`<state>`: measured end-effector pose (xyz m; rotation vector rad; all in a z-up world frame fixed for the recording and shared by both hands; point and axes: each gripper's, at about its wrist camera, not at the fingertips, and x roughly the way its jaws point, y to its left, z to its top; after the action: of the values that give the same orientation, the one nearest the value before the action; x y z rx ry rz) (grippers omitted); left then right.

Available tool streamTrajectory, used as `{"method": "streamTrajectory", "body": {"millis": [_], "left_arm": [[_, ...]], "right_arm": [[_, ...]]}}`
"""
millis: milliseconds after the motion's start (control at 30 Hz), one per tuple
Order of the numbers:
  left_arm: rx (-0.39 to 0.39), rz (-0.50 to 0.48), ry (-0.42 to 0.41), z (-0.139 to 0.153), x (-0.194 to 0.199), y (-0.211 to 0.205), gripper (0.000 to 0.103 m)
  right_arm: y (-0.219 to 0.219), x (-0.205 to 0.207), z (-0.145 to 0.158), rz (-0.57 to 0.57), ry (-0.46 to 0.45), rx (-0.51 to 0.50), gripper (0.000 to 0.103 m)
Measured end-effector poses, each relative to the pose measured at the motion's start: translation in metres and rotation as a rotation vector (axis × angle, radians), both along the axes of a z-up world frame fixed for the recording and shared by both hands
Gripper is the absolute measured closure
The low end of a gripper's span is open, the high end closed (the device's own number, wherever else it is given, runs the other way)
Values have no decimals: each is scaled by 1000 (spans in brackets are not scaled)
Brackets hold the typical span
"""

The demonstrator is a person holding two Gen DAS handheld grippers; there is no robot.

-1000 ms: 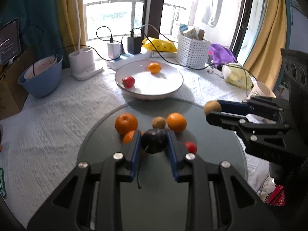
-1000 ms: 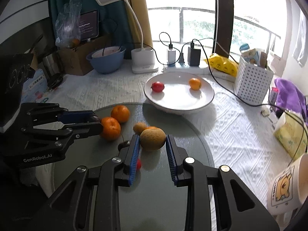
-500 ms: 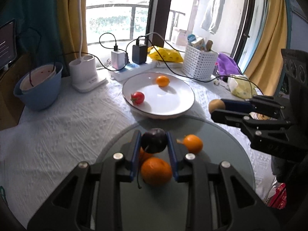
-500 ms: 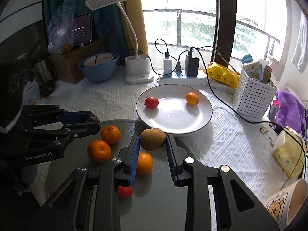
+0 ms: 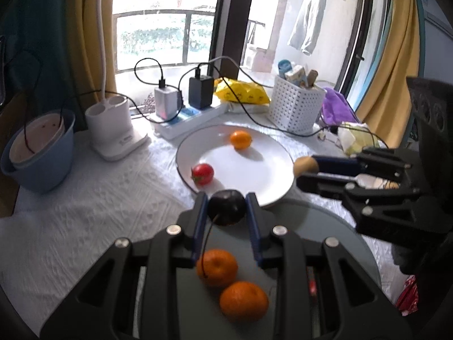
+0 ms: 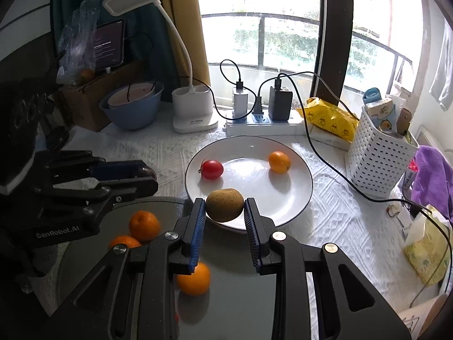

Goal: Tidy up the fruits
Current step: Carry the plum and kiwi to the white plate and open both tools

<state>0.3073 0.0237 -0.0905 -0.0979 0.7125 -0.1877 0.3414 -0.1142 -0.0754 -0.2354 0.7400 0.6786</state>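
Left gripper clamps a plum, right gripper a kiwi; released high, either could roll off the plate.

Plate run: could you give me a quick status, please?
Left gripper shut on plum. Right gripper shut on kiwi. Plate ahead, nothing blocking.

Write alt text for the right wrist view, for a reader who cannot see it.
The right gripper holds a brown kiwi between its blue pads at the near rim of a white plate, which carries a red tomato and a small orange. The left gripper reaches in from the left, above oranges on a dark glass disc.
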Motion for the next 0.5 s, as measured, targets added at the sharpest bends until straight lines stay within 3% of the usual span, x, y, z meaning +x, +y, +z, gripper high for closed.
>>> {"method": "streamTrajectory", "body": {"millis": [500], "left_arm": [[4,-41,16,-11,71,6,75]], "right_arm": [[9,58,-18,-48,15,3,73]]}}
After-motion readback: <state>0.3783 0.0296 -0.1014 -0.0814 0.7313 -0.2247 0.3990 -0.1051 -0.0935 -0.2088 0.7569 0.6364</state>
